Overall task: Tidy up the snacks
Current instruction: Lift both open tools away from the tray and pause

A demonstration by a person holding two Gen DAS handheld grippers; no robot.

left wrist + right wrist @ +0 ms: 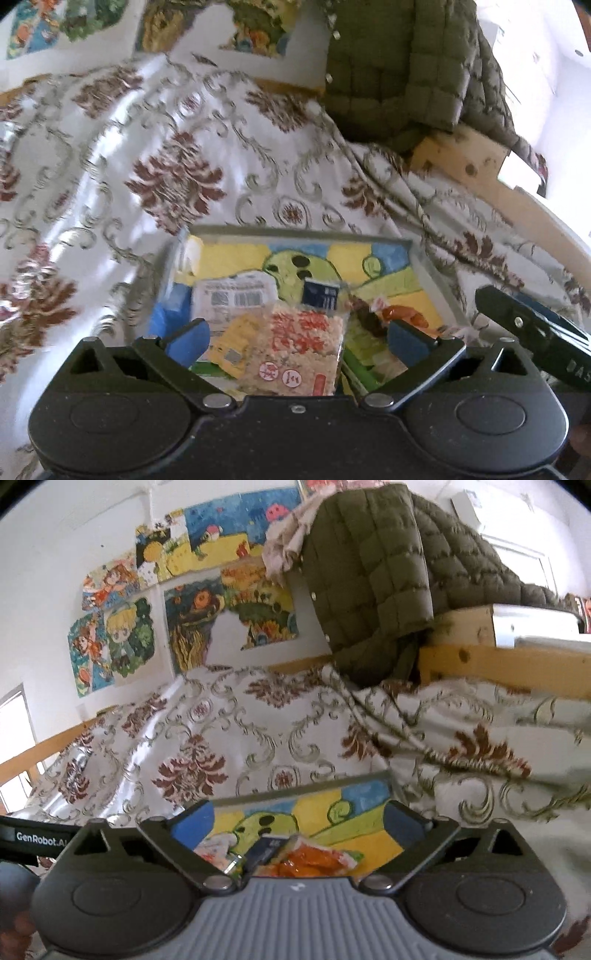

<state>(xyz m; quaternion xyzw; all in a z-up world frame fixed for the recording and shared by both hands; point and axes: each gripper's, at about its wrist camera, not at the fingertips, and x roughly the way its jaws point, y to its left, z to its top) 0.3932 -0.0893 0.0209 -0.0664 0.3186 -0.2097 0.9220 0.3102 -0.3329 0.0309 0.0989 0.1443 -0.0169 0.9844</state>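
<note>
Both the left gripper (297, 338) and right gripper (295, 829) are held spread and empty above the painted tray (421, 258). The rice-cracker packet (306, 350) lies at the tray's near edge; gathering seems underway, so a grasp is called for next.

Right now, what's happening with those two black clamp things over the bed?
A person is sorting snacks with a handheld gripper in each hand. Both hover, open and empty, over a shallow box with a painted yellow, green and blue bottom lying on the floral bedspread. The left gripper points at a clear-wrapped puffed rice bar with red lettering. The right gripper points at a crinkled orange wrapper beside a small dark blue packet. Neither gripper holds anything yet.
</note>
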